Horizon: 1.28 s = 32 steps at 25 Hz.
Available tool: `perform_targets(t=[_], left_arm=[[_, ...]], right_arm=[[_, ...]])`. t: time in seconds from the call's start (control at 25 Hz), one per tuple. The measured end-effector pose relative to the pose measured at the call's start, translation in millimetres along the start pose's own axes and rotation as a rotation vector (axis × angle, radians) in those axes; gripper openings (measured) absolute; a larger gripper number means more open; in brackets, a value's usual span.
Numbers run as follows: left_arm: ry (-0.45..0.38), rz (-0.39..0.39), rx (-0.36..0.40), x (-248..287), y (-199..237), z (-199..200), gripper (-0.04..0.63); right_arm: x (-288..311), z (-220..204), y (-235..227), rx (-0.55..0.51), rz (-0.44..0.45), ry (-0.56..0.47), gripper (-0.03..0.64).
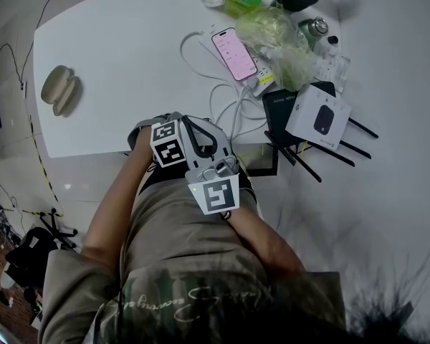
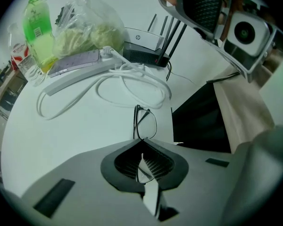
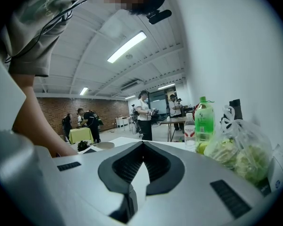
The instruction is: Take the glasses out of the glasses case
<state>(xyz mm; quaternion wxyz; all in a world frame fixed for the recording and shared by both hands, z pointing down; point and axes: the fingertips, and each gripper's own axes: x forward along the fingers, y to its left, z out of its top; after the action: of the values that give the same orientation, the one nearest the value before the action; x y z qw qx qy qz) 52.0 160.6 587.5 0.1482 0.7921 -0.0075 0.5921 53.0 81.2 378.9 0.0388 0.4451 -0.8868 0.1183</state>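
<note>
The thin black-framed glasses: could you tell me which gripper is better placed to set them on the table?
Left, probably. The left gripper is shut on the thin black-framed glasses, over the white table. The right gripper is shut, empty, and aimed upward.

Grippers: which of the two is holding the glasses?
The left gripper. Its jaws are closed on the glasses, whose frame sticks out beyond the tips. The right gripper has its jaws together with nothing between them.
</note>
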Motion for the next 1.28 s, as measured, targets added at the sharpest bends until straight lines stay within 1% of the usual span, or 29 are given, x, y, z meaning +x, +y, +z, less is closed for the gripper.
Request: perform_targets(t=[0.12,0.32,0.72,0.88,1.04,1.28], left_arm=[[-0.001,-0.002,0.010,2,-3,1,0.017],[-0.003,-0.006,0.018,3,-10,0,0.017],[-0.004,-0.028,0.061,6,-23,-2,0.017],[-0.019,-0.033,0.055,7,-26,-2,0.018],[-0.034,-0.039,0.041,7,-26,-4,0.018],[-0.038,-0.036,0.047,7,-29,-4,0.018]], right_arm=[[-6,-5,0,-0.002,-0.008,0.017,0.012],[-10,-5,4,0.008,-0.018,0.007,0.012],[-18,-11,10,-0.012,-0.034,0.017,0.012],[-17,-8,10,-0.023,-0.037,-0.002,0.012],[-17,-9,12,-0.022,-0.035,0.002,0.012],[-19,-13,14,-0.034,-0.032,0.022,0.012]])
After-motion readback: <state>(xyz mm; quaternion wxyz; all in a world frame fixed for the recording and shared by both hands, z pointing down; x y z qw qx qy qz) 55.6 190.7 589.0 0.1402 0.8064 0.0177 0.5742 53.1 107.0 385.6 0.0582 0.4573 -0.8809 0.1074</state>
